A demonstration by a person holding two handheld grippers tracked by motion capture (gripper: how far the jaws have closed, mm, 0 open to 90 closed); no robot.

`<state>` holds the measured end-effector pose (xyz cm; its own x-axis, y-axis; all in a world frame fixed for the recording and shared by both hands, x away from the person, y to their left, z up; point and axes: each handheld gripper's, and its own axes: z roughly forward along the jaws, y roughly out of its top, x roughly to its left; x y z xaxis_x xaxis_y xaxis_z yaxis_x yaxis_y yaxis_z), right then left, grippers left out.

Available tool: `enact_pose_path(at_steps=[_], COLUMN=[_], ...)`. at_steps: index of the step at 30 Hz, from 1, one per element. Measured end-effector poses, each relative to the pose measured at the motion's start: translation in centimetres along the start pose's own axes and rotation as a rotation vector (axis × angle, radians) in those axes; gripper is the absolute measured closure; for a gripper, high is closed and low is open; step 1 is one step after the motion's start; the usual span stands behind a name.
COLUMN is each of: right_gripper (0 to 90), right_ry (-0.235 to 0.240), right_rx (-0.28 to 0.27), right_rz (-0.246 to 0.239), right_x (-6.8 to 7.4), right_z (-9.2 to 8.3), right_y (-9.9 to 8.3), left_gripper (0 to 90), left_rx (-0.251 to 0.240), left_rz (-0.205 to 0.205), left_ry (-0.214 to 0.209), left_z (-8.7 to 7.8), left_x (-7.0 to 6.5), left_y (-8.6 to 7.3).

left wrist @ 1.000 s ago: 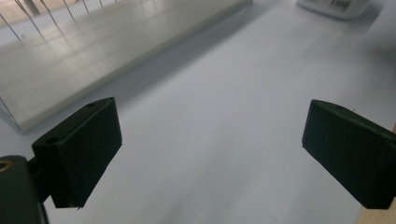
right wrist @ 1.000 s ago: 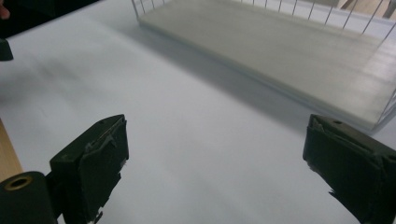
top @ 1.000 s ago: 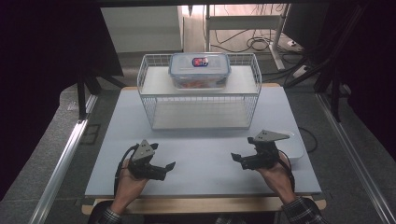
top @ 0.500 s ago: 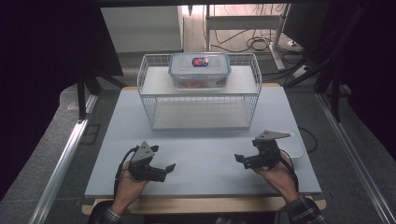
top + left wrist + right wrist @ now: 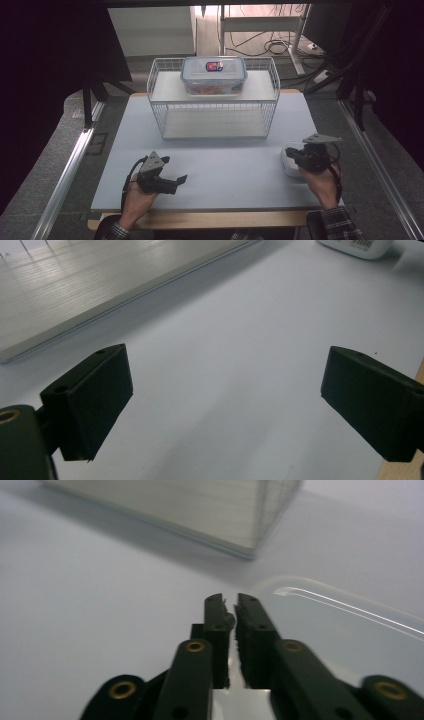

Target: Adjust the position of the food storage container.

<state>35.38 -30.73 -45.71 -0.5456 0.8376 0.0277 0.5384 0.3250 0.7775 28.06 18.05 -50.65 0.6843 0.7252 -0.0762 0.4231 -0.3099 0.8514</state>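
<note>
My left gripper (image 5: 176,168) rests near the table's front left, held by a hand. Its jaws stand wide open over bare table in the left gripper view (image 5: 225,400), with nothing between them. My right gripper (image 5: 291,153) is at the right side of the table, over a shallow clear container (image 5: 290,162). In the right gripper view its jaws (image 5: 231,602) are closed to a narrow slit above the left corner of the clear container (image 5: 340,630). I cannot make out anything held between them.
A white wire rack (image 5: 215,107) stands at the back of the white table (image 5: 225,160). A clear box with a blue-rimmed lid (image 5: 214,75) sits on its top shelf. The rack's base (image 5: 75,295) lies ahead of the left gripper. Cables lie on the floor behind.
My right gripper has moved right, from beside the clear container to over it. The left gripper has stayed in place, open.
</note>
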Motion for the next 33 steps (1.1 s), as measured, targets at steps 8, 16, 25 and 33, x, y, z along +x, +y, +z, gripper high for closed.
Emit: enact_pose_path(at_steps=[8, 16, 25, 33], right_gripper=[89.7, 89.6, 89.6, 89.6], right_ry=[-0.163, -0.265, -0.296, -0.223], right_rx=[-0.044, -0.038, 0.008, 0.028], right_rz=[0.102, 0.122, 0.154, 0.148], right_x=[-4.2, -6.2, -7.1, -5.9], right_z=[-2.3, -3.1, -2.6, -1.7], right_y=[-1.3, -2.3, -3.0, -2.7], left_gripper=[6.7, 6.9, 7.2, 7.3], left_rx=[-0.001, 0.010, 0.015, 0.022], left_rz=[-0.013, -0.013, -0.010, -0.003], left_ry=[0.005, 0.006, 0.007, 0.012], left_z=[-0.1, 0.1, 0.1, 0.2], left_x=[0.3, 0.3, 0.3, 0.2], left_y=[-0.1, -0.1, -0.2, -0.1])
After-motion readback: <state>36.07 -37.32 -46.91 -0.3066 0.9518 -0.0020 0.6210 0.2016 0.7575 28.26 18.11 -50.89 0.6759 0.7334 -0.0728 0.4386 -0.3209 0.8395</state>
